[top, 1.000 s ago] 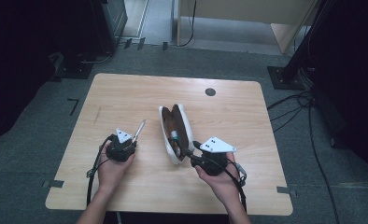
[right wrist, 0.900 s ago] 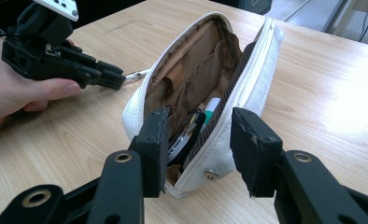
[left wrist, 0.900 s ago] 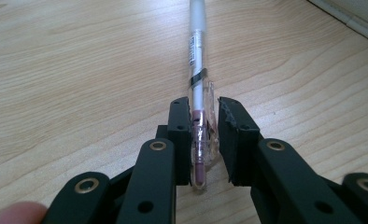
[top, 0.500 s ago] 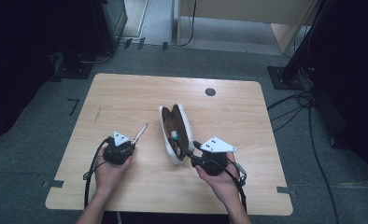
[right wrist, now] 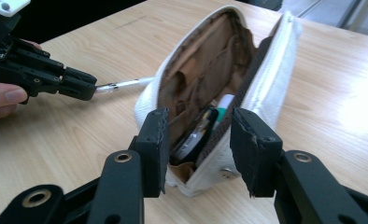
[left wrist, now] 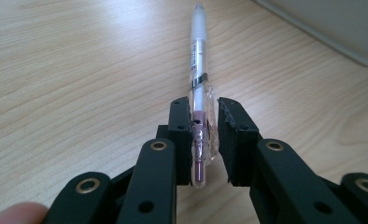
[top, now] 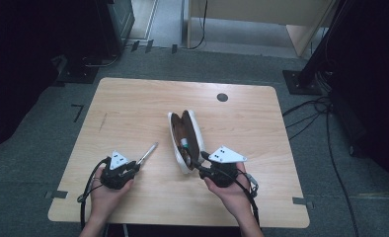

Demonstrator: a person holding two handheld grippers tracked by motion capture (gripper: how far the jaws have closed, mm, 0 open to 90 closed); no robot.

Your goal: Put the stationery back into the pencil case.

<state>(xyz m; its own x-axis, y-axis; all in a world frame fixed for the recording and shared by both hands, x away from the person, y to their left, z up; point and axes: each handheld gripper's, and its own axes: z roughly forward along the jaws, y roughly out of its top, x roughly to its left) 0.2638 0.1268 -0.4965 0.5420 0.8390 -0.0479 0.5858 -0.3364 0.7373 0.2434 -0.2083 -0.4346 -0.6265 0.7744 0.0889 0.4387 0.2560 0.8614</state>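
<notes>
A white zip pouch [top: 174, 129] with brown lining lies open mid-table, holding a black item [right wrist: 194, 135] and a white-and-green pen [right wrist: 225, 103]. My right gripper [top: 198, 166] is open, its jaws standing either side of the pouch's near end [right wrist: 198, 179]. To the left, my left gripper [top: 135, 166] is shut on the clear end of a slim white pen [top: 148, 151], which points away toward the pouch. In the left gripper view the pen [left wrist: 198, 56] runs straight out from between the jaws, low over the wood. The right gripper view shows the left gripper [right wrist: 88, 87] with that pen [right wrist: 126, 84].
The wooden table [top: 133, 106] has a small black round cap [top: 222, 97] near its far edge. Grey carpet surrounds it, with cables [top: 326, 123] and a stand base [top: 301, 81] at the right and dark equipment at the back left.
My left gripper has drawn back toward the person and slightly left, carrying the pen with it. The right gripper and the pouch have stayed put.
</notes>
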